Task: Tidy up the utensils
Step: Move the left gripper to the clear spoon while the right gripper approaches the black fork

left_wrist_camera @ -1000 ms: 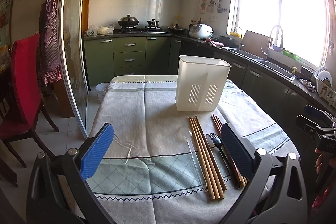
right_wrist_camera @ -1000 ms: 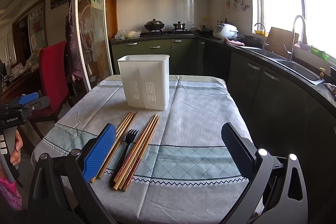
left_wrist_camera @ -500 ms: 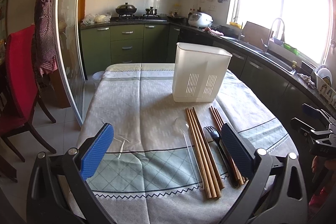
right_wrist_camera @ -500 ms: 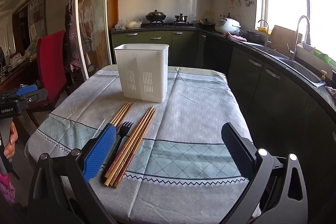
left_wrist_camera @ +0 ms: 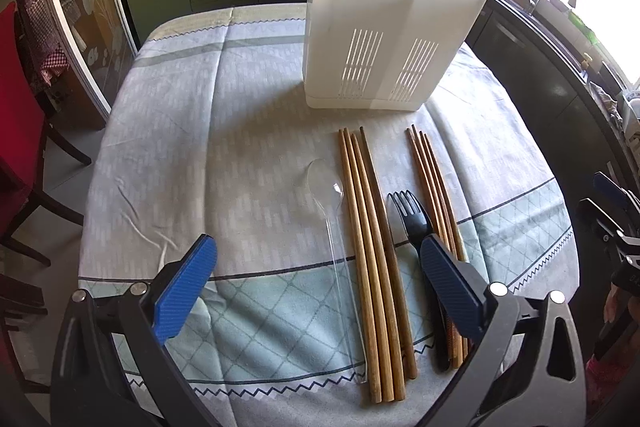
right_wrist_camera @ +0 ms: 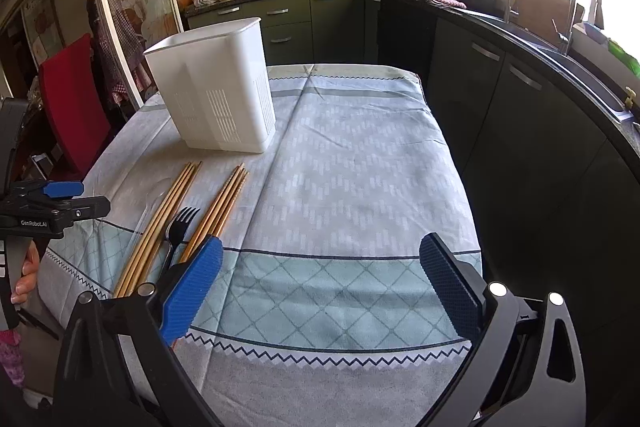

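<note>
We take the white slotted holder (left_wrist_camera: 384,39) as our landmark; it stands upright on the patterned tablecloth (left_wrist_camera: 224,131) toward the far half of the table. Going left to right in the left wrist view, the cloth in front of the holder and to its left lies bare — only creases there. Next, in front of the holder's left part, comes a clear plastic spoon (left_wrist_camera: 332,211), bowl toward the holder, handle running toward us. Just beside it on the right lies a bundle of four wooden chopsticks (left_wrist_camera: 370,227), tips toward the holder. Then a black plastic fork (left_wrist_camera: 410,213), tines toward the holder, and close on its right a second, thinner bundle of chopsticks (left_wrist_camera: 434,187), in front of the holder's right part. None of these touches the holder.

Our left gripper (left_wrist_camera: 318,269) hangs over the near end of the row with its blue pads wide apart and nothing between them pressed; the right pad covers part of the fork's handle from view. Our right gripper (right_wrist_camera: 322,273) — well to the right of the holder in its own view — has its jaws wide too, just now closing a little, with only bare cloth between them. At the left edge of that view a hand (right_wrist_camera: 26,273) grips the other tool's handle.
</note>
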The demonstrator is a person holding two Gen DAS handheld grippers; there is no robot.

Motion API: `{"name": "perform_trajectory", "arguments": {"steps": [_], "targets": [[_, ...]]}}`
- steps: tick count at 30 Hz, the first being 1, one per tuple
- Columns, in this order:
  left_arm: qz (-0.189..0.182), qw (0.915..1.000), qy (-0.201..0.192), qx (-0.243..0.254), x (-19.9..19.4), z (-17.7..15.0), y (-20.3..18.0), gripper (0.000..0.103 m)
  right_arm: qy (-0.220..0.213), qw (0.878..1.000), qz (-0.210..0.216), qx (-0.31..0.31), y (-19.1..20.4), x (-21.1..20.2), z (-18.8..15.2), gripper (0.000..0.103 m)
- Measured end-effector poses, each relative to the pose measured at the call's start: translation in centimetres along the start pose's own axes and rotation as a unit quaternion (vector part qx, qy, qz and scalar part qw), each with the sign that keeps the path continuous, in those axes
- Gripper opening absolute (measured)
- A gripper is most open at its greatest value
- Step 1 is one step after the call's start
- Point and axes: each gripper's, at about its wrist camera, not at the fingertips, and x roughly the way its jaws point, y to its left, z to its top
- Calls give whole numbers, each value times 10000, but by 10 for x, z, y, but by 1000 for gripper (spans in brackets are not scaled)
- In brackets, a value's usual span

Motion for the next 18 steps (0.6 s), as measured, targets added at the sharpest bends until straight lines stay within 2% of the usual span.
{"name": "perform_trajectory", "arguments": {"steps": [1,3,7,12,13,15,18], "targets": [[22,9999,123,-28,4,3,-1,92,46,10000,25,29,-2,2,1,91],[15,9992,378,-134,14,7,1,71,153,9998,86,50,-2,4,2,84],[-114,9964,732,-409,32,13,6,61,271,9995,170,-20,0,7,3,81],[3,9952,870,-452,46,17,4,40,294,9992,237,-130,7,10,2,81],[12,9949,907,-444,48,17,4,38,297,9991,249,-148,8,11,2,81],[51,9945,959,-413,53,17,1,27,294,9991,271,-166,9,12,2,81],[90,9943,989,-377,57,18,0,23,279,9990,286,-203,10,11,2,81]]}}
